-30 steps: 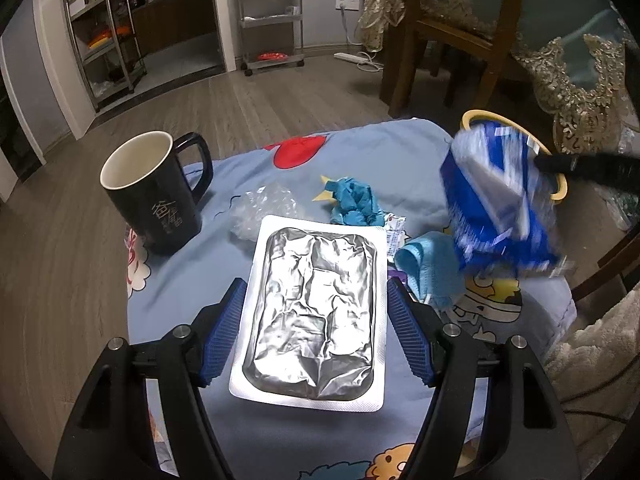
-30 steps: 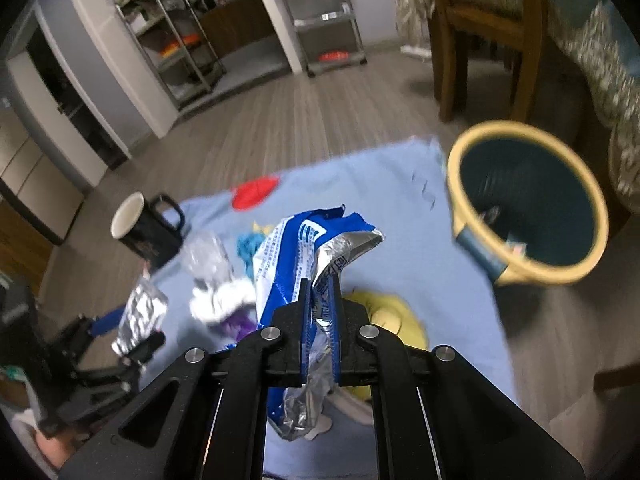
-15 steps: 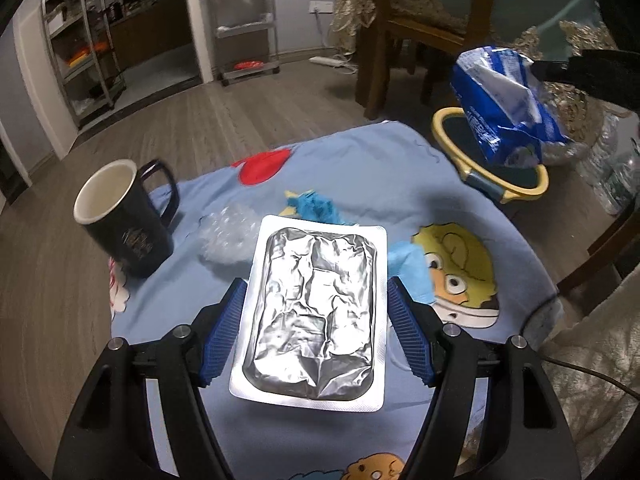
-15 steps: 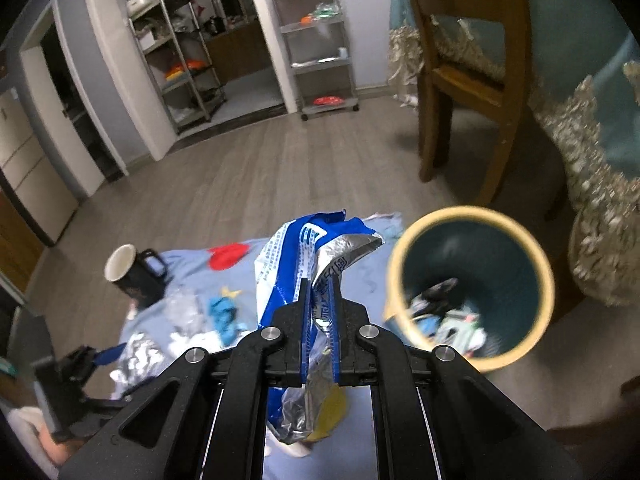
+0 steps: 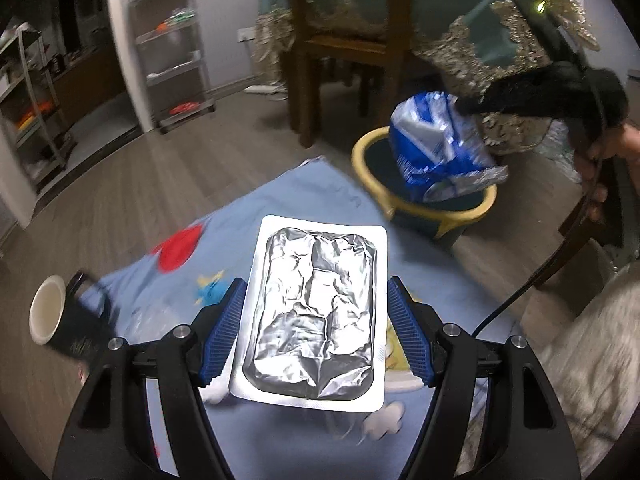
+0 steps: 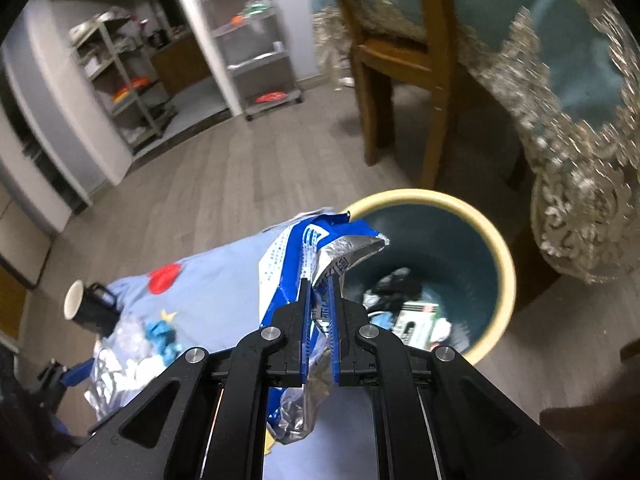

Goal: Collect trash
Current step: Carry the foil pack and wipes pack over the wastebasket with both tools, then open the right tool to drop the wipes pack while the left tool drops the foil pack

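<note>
My left gripper (image 5: 316, 282) is shut on a white tray with a crinkled foil lid (image 5: 316, 312), its blue pads pressing the tray's long sides above the blue cartoon cloth (image 5: 320, 192). My right gripper (image 6: 320, 292) is shut on a crumpled blue and white snack bag (image 6: 296, 252). In the left wrist view that bag (image 5: 436, 148) hangs over the yellow-rimmed dark bin (image 5: 440, 212). The bin (image 6: 500, 256) holds several pieces of trash. In the right wrist view the left gripper (image 6: 64, 376) shows at the lower left with the foil tray (image 6: 100, 380).
A black mug (image 5: 48, 312) stands at the cloth's left edge. Crumpled blue wrap (image 6: 162, 332) and clear plastic (image 6: 132, 336) lie on the cloth. A wooden chair (image 5: 344, 40) and a lace-edged tablecloth (image 6: 580, 160) stand behind the bin. A hand (image 5: 612, 148) grips the right tool.
Both grippers have moved towards the bin with their loads. The snack bag now hangs over the bin's rim. The mug has slid to the lower left of the left wrist view.
</note>
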A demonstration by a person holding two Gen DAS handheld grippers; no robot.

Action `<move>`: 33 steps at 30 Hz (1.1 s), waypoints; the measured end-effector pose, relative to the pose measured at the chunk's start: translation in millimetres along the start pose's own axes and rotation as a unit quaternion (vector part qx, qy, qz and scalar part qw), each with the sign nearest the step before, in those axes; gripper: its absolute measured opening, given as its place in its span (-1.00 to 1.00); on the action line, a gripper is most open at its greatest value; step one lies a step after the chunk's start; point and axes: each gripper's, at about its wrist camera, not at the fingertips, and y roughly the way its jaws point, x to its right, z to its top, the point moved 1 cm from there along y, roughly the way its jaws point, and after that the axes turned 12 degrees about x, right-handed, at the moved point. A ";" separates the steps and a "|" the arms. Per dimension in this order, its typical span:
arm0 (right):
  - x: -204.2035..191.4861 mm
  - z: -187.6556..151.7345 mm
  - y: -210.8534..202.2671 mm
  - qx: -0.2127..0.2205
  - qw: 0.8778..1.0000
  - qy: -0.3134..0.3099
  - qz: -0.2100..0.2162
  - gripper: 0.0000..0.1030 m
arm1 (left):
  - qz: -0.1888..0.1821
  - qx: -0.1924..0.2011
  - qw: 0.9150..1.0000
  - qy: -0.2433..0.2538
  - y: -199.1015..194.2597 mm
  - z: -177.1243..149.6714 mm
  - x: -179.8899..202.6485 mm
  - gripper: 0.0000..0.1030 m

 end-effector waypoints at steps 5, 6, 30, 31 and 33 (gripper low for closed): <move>31.5 1.7 9.6 -0.004 0.999 0.038 -0.022 -0.82 | -0.029 0.002 1.000 -0.006 27.0 23.6 19.5 0.35; 36.5 0.6 12.7 -0.007 0.999 0.046 -0.026 -0.82 | -0.032 -0.002 0.999 -0.004 35.8 27.3 23.7 0.35; 100.4 -0.2 50.3 -0.018 0.987 0.127 -0.098 -0.95 | -0.078 -0.048 0.993 0.072 160.1 59.8 94.9 0.35; 101.7 0.2 49.5 -0.016 0.986 0.134 -0.097 -0.95 | -0.078 -0.050 0.993 0.076 163.6 60.3 97.8 0.35; 105.4 -0.4 47.9 -0.015 0.985 0.141 -0.103 -0.95 | -0.076 -0.049 0.993 0.082 169.6 64.3 102.4 0.35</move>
